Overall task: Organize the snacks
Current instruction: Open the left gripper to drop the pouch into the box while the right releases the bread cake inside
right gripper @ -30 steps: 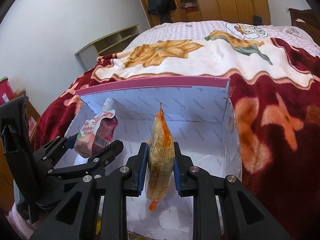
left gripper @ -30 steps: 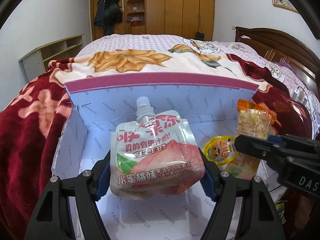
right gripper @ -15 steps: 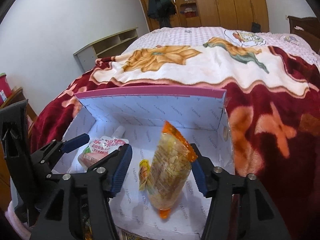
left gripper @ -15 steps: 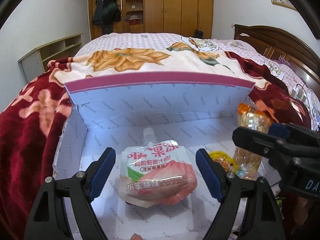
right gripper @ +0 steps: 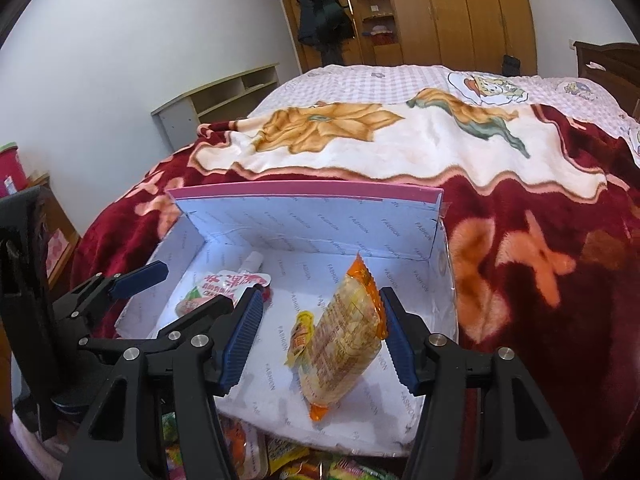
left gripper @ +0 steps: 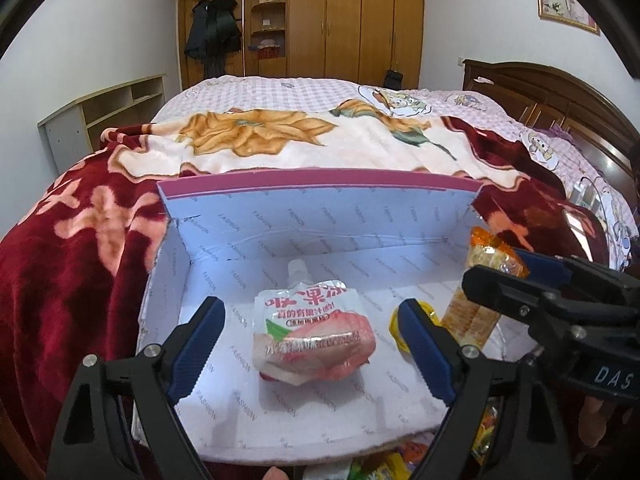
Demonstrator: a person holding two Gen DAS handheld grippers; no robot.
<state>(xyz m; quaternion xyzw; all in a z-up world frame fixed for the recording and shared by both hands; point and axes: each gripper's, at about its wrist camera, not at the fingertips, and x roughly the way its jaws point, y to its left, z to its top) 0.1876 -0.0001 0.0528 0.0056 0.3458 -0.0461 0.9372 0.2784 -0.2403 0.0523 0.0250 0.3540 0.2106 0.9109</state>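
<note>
Three snacks lie in the white box (left gripper: pixel 280 220): one peach jelly pouch (left gripper: pixel 314 330) flat on the floor at left, one orange-ended cracker pack (right gripper: pixel 346 338) at right, one small yellow jelly cup (right gripper: pixel 302 336) touching it. Left gripper (left gripper: pixel 316 356) and right gripper (right gripper: pixel 320 344) both spread wide, holding nothing. More wrappers below the box's near edge, cut off, unreadable

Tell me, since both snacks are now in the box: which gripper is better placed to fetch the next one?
Probably right. Both the left gripper and right gripper are open, but the right wrist view shows more of the loose snack packets below the box's near edge.
</note>
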